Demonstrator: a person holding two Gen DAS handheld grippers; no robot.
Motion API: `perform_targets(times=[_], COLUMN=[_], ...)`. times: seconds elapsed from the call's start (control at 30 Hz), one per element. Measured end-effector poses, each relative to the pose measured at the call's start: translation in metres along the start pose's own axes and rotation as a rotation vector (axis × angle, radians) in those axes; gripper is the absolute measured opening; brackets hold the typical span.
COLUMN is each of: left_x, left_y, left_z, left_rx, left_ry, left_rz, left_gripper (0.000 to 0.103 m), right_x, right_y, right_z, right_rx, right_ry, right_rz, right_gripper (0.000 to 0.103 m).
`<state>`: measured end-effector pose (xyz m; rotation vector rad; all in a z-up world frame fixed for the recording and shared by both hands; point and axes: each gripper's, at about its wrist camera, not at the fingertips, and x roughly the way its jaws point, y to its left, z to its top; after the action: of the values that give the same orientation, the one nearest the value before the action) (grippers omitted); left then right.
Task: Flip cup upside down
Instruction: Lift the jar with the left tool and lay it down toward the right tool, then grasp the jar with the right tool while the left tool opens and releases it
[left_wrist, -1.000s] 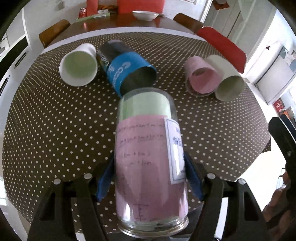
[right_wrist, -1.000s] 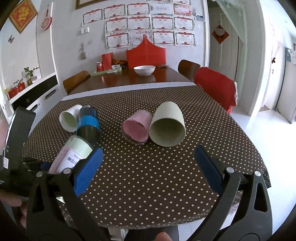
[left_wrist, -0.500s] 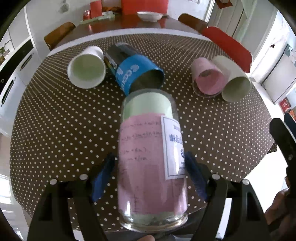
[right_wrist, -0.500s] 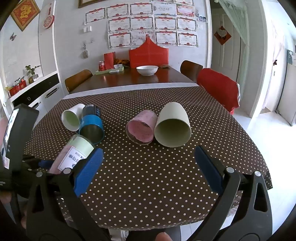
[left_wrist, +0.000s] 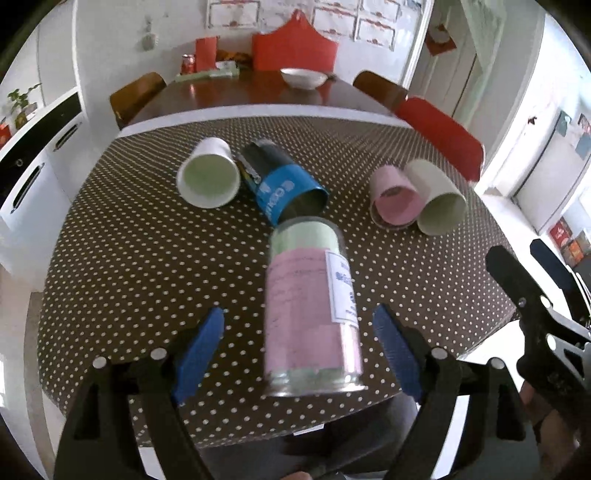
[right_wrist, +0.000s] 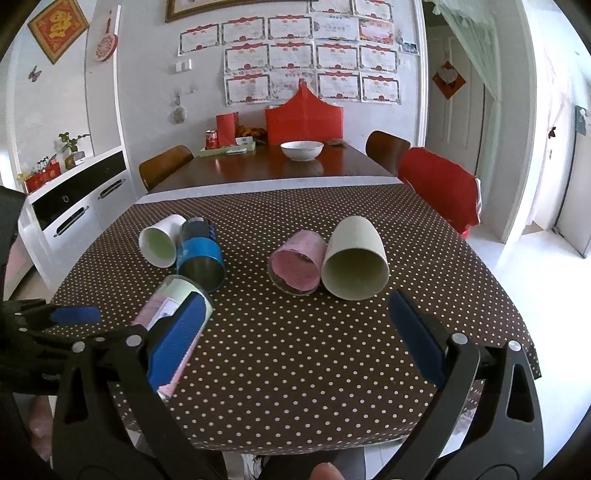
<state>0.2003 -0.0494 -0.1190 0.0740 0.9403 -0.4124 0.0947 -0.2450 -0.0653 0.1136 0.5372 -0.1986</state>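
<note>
A clear cup with pink and green paper inside (left_wrist: 312, 314) lies on its side near the front edge of the dotted table, its metal-rimmed end toward me; it also shows in the right wrist view (right_wrist: 173, 306). My left gripper (left_wrist: 303, 350) is open, its blue pads on either side of the cup and apart from it. My right gripper (right_wrist: 299, 339) is open and empty above the table's front right part.
Several other cups lie on their sides on the brown dotted tablecloth (left_wrist: 147, 258): a white one (left_wrist: 208, 173), a blue-banded one (left_wrist: 284, 184), a pink one (left_wrist: 393, 197) and a cream one (left_wrist: 437, 197). A wooden table with a bowl (right_wrist: 301, 149) and chairs stand behind.
My left gripper has opened and let go of the clear cup, which now lies free on the table. The left gripper has pulled back. The right gripper has barely moved.
</note>
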Motion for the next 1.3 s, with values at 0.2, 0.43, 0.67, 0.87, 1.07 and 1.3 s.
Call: perform_targets(times=[0.2, 0.43, 0.67, 0.87, 1.07, 1.3], left_x=[-0.029, -0.064, -0.092, -0.107, -0.117, -0.124], left_y=[0.014, 0.025, 0.028, 0.032, 0.033, 0.038], left_z=[-0.008, -0.019, -0.029, -0.033, -0.038, -0.041], left_rx=[-0.03, -0.048, -0.037, -0.057, -0.062, -0.076], left_ry=[-0.081, -0.204, -0.291, -0.341, -0.372, -0.395], left_rz=[0.033, 0.095, 0.163, 0.178, 0.205, 0.212], left_gripper=[0.082, 0.082, 0.082, 0.082, 0.082, 0.082], right_x=[-0.014, -0.027, -0.036, -0.042, -0.045, -0.044], right_y=[0.012, 0.023, 0.031, 0.036, 0.039, 0.041], right_z=[0.005, 0.01, 0.016, 0.019, 0.019, 0.021], right_rx=[-0.008, -0.022, -0.03, -0.04, -0.044, -0.043], right_ry=[-0.024, -0.037, -0.051, -0.057, -0.061, -0.048], right_rz=[0.02, 0.052, 0.075, 0.091, 0.1, 0.12], right_gripper=[0.097, 0.097, 0.097, 0.097, 0.097, 0.097])
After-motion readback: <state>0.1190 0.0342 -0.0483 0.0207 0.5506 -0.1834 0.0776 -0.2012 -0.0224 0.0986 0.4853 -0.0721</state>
